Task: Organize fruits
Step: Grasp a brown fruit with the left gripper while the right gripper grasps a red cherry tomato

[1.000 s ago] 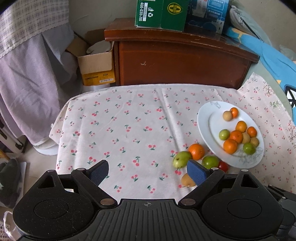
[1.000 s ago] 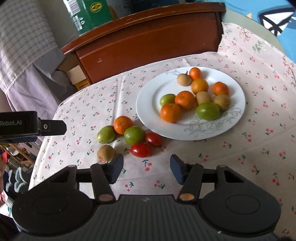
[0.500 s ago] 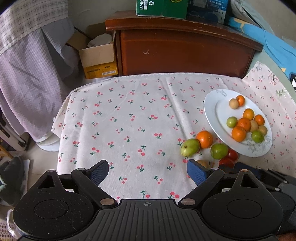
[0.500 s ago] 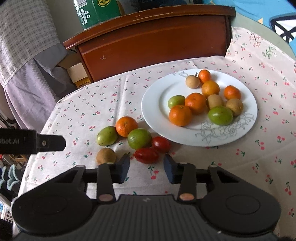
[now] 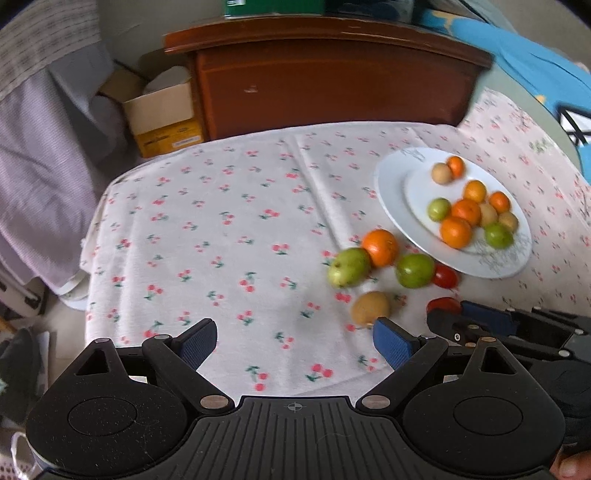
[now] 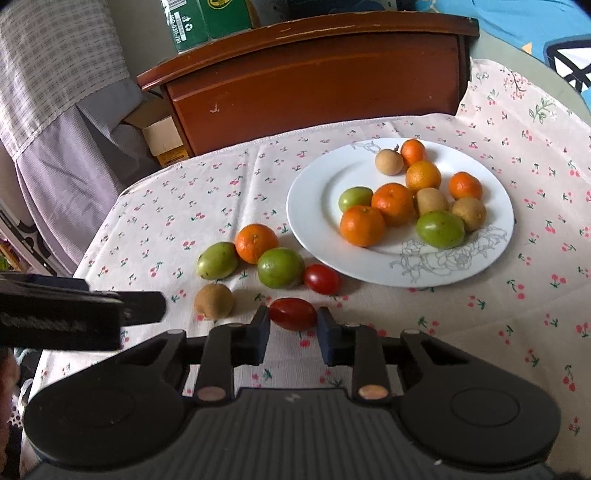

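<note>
A white plate (image 6: 317, 206) holds several oranges, green fruits and brown fruits. Loose on the cherry-print cloth lie an orange (image 6: 255, 243), two green fruits (image 6: 217, 260) (image 6: 280, 267), a brown kiwi (image 6: 214, 301) and two red tomatoes. My right gripper (image 6: 293, 325) has closed on the nearer red tomato (image 6: 293, 314), both pads touching it on the cloth. The other tomato (image 6: 322, 278) lies by the plate rim. My left gripper (image 5: 295, 341) is open and empty above the cloth, left of the kiwi (image 5: 370, 307). The right gripper also shows in the left wrist view (image 5: 461, 321).
A dark wooden cabinet (image 6: 314, 81) stands behind the table with green boxes (image 6: 207, 18) on top. A cardboard box (image 5: 162, 114) and hanging grey fabric (image 5: 40, 147) are at the left. The table's front edge lies under both grippers.
My right gripper moved forward and down and its jaws narrowed onto the nearer red tomato. My left gripper shifted right and closer to the loose fruit, still open.
</note>
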{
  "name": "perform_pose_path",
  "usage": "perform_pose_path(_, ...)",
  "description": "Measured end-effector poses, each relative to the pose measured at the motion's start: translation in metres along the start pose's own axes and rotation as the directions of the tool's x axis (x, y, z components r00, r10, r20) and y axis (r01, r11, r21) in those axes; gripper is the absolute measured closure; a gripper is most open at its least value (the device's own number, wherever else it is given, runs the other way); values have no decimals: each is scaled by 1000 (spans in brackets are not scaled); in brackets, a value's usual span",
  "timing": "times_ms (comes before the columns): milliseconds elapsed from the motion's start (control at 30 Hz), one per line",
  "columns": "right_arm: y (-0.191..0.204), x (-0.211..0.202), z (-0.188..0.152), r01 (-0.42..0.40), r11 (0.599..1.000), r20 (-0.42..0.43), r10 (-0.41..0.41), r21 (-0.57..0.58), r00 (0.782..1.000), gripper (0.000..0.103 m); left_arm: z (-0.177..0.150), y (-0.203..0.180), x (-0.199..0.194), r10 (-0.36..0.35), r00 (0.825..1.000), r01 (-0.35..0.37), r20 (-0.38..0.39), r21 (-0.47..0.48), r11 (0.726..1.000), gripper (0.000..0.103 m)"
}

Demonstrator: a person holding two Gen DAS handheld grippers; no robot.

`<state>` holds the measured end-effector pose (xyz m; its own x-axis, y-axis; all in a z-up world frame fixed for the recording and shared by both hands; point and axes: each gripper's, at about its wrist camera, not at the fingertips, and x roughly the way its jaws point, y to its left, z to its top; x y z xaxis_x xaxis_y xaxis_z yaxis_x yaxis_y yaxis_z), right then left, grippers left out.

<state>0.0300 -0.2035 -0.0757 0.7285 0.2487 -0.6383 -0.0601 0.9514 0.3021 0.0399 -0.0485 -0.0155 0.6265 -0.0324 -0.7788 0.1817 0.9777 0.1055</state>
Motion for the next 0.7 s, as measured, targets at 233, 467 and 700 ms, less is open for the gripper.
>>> perform_pose_path(233,-13,-11,-4,14,1000,-10,-13,23,1000,76,-3,-13,10,-37,999,37,11,12,999,11)
perform_pose_path(467,-24,-17,-6,31,998,-8,-31,45,999,76,-2,-20,26,-70,998,70,-8,-15,997,10)
perform_pose_path(700,-29,-20,-7,30,998,-11,-30,56,999,76,-7,-32,40,-42,999,43,-21,34,999,4)
